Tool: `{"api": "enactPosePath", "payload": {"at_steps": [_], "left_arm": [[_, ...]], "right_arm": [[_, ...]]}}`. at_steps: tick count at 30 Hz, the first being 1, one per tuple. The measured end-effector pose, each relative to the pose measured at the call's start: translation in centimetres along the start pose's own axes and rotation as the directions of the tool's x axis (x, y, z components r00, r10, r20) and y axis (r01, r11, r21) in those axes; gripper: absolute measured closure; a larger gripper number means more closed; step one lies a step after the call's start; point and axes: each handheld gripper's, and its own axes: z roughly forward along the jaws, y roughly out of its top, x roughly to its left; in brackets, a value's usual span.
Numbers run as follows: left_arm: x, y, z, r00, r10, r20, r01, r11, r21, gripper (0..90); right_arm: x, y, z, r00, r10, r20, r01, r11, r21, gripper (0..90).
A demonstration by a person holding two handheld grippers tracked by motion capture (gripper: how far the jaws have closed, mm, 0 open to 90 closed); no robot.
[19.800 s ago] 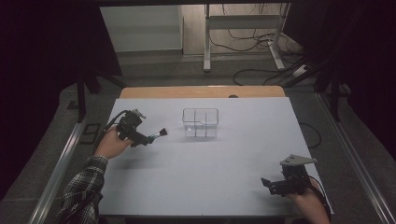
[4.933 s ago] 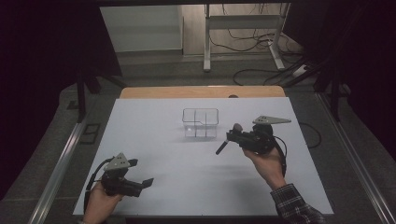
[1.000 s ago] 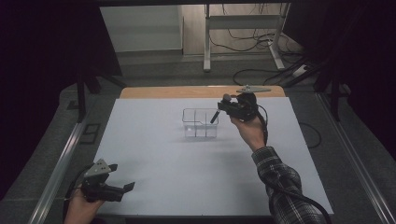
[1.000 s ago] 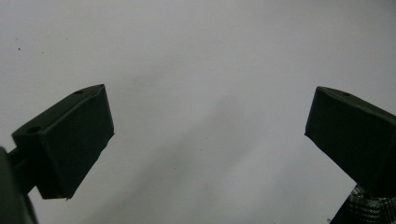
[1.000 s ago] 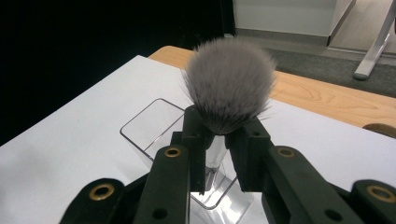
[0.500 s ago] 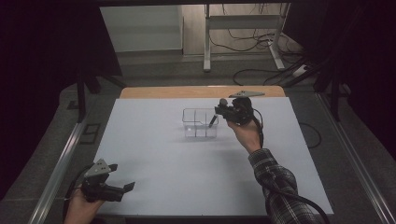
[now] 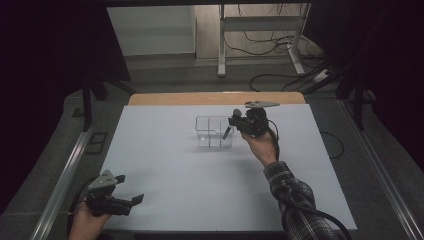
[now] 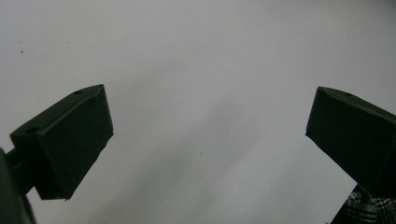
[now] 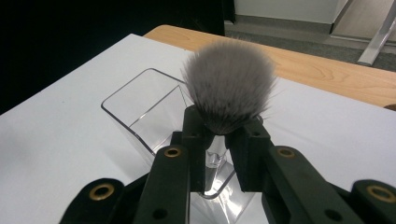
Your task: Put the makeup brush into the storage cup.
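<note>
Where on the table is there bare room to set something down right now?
Bare white table runs between the left gripper and the clear organizer; its left side is bare too. Crowded only at the organizer, where the right gripper holds the brush.

We find most of the white table (image 7: 175, 170) open: its whole left half, the near edge and the right edge leave wide room for a hand to pass. The one standing obstacle is the clear compartment box (image 7: 214, 132), set toward the far edge, near the middle. Just beside its right wall our right gripper (image 7: 235, 121) hangs with a brush (image 9: 229, 91) clamped upright, its handle reaching down into the box, so that side is blocked. Our left gripper (image 7: 125, 202) sits at the near left corner, well apart from the box, with bare surface between its spread jaws.
</note>
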Motion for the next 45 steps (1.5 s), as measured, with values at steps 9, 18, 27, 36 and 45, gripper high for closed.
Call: {"api": "enactPosePath", "payload": {"at_steps": [9,18,27,36,45], "left_arm": [[0.0,0.0,0.0,1.0,0.004,-0.001,-0.004,1.0,0.005,0.9],[0.0,0.0,0.0,1.0,0.001,-0.002,-0.001,1.0,0.002,0.6],[0.0,0.0,0.0,1.0,0.004,-0.001,-0.004,1.0,0.005,0.6],[-0.1,0.0,0.1,1.0,0.008,-0.003,-0.008,0.9999,0.01,0.6],[-0.1,0.0,0.1,1.0,0.009,-0.002,-0.009,0.9999,0.011,0.6]], "right_arm": [[0.1,-0.5,0.5,1.0,-0.006,0.003,0.006,1.0,0.01,76.6],[0.1,-1.2,1.1,0.9998,-0.015,0.011,0.014,1.0,0.028,76.3],[0.1,-1.3,1.4,0.9997,-0.017,0.015,0.016,0.999,0.045,67.6],[0.2,-1.1,1.2,0.9995,-0.022,0.022,0.021,0.998,0.051,49.4],[0.2,-1.1,1.2,0.9987,-0.032,0.039,0.029,0.997,0.078,35.0]]}}
